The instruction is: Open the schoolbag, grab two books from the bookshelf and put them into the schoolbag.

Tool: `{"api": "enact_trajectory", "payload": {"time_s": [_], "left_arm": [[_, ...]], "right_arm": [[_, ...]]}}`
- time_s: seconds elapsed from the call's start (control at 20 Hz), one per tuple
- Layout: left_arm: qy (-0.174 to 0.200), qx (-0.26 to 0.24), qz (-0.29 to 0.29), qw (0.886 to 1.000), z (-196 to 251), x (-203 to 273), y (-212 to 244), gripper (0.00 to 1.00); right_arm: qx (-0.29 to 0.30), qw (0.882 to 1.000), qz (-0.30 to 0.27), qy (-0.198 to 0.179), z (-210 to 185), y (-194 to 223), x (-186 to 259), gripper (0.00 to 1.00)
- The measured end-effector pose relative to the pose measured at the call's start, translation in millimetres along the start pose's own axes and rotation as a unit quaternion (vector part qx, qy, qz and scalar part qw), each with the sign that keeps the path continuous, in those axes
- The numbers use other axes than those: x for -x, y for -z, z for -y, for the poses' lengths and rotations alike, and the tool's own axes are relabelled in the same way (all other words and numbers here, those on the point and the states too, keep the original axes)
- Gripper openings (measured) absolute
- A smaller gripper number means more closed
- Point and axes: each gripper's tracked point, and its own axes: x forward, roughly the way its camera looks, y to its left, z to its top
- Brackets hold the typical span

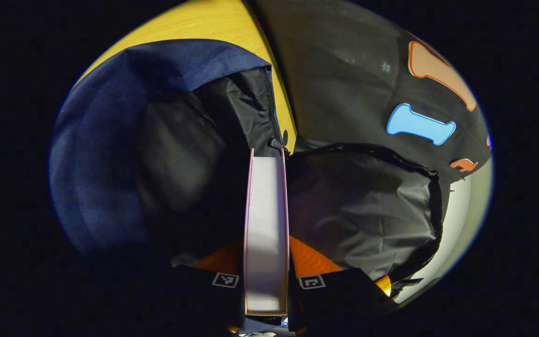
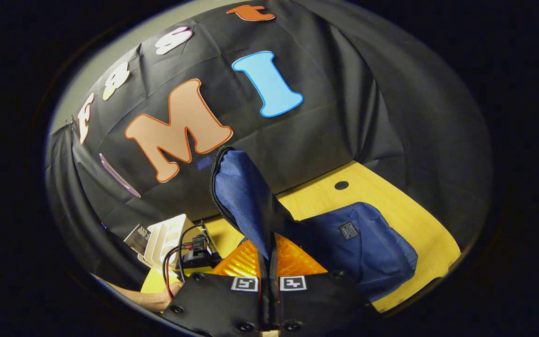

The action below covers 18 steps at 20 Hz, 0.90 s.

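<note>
Left gripper clamps a book edge-on over the open bag; right gripper pinches the flap up. Keep it lifted and slide the book straight down.

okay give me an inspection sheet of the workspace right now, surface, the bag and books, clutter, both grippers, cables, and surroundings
Surface: yellow wooden table with a dark round hole in it.
Job's things: blue schoolbag lies on the table, its flap lifted; black lining exposed. A book with pink covers points into the opening.
Clutter: white bookshelf at the table's far left; what it holds cannot be told.
Grippers: left gripper shut on the book; right gripper shut on the flap.
Cables: red and black wires run to the other gripper, beside a hand.
Surroundings: black cloth wall behind the table.
</note>
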Motion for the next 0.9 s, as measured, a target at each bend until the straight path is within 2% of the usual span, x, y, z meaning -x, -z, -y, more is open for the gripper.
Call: {"api": "enact_trajectory", "payload": {"time_s": [0.15,0.2,0.25,0.35,0.4,0.45,0.5,0.55,0.6,0.7,0.75,0.8,0.9], "left_arm": [[-0.032,-0.013,0.005,0.999,-10,1,-5,0.34],[-0.050,-0.018,0.011,0.999,-16,1,-9,0.39],[-0.077,-0.024,0.015,0.997,-25,1,-10,0.36],[-0.106,-0.041,0.012,0.993,-32,2,-10,0.75],[-0.128,-0.052,0.008,0.990,-37,4,-10,0.73],[-0.147,-0.064,0.002,0.987,-41,6,-7,0.84],[-0.157,-0.073,0.002,0.985,-40,8,-8,0.82],[-0.164,-0.085,0.001,0.983,-40,8,-8,0.88],[-0.169,-0.099,-0.004,0.981,-40,9,-7,0.83],[-0.182,-0.126,-0.003,0.975,-38,12,-9,0.84],[-0.197,-0.139,-0.002,0.971,-38,16,-10,0.89],[-0.211,-0.150,-0.003,0.966,-38,20,-11,0.85],[-0.225,-0.172,-0.003,0.959,-39,28,-15,0.88]], "right_arm": [[-0.002,1.000,0.000,0.000,1,0,0,0.02],[-0.002,1.000,0.000,0.000,1,1,0,0.03],[-0.003,1.000,0.000,0.000,2,0,-1,0.04],[-0.002,1.000,-0.001,0.000,1,1,0,0.04],[-0.001,1.000,-0.001,0.000,1,2,0,0.02],[-0.001,1.000,-0.001,0.000,1,1,0,0.03],[-0.001,1.000,-0.001,0.000,1,0,-1,0.02],[0.000,1.000,0.000,0.001,1,-1,-1,0.02],[0.000,1.000,0.001,0.001,1,0,0,0.03],[-0.002,1.000,0.000,0.001,2,0,-2,0.03],[-0.003,1.000,0.001,0.001,2,-2,-1,0.04],[-0.003,1.000,0.001,0.001,2,-1,0,0.04],[-0.003,1.000,0.001,0.000,2,0,-1,0.03]]}}
